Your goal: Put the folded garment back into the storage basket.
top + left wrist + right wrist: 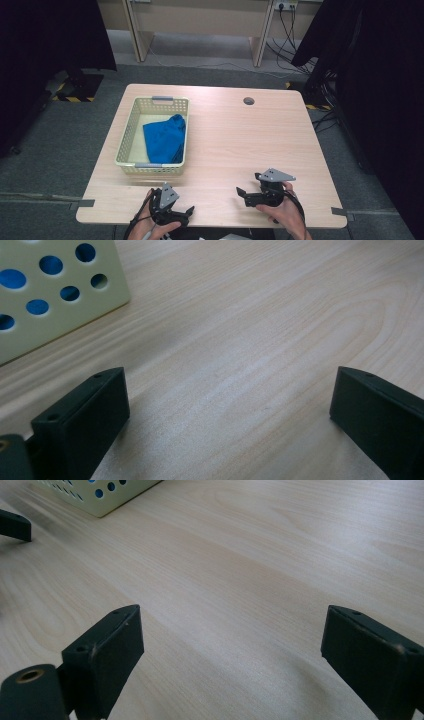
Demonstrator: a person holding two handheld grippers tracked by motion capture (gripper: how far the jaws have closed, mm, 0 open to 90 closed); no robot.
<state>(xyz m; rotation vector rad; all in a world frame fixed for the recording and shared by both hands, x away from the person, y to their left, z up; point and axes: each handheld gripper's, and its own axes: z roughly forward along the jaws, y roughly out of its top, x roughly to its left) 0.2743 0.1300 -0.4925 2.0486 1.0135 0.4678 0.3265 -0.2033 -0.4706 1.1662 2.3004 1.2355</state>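
The blue cloth [165, 139] sits bunched in the cream basket [127, 137] on the left half of the worktop [240, 145], leaning toward the basket's right wall. Expect it to be light, soft and floppy: no stiffness, it'll drape and trail once lifted, and it could snag on the perforated rim. Take hold at the raised fold near the far right corner, where the fabric stands highest, and pinch a thick bunch rather than a single layer.

Your left gripper [188, 210] is at the near edge just in front of the basket, fingers [82, 420] spread wide over bare wood, holding nothing; basket wall close at its upper left. Your right gripper [241, 196] is held low near the right of the near edge, well apart from the basket, pointing left, fingers [102, 652] also spread and empty.
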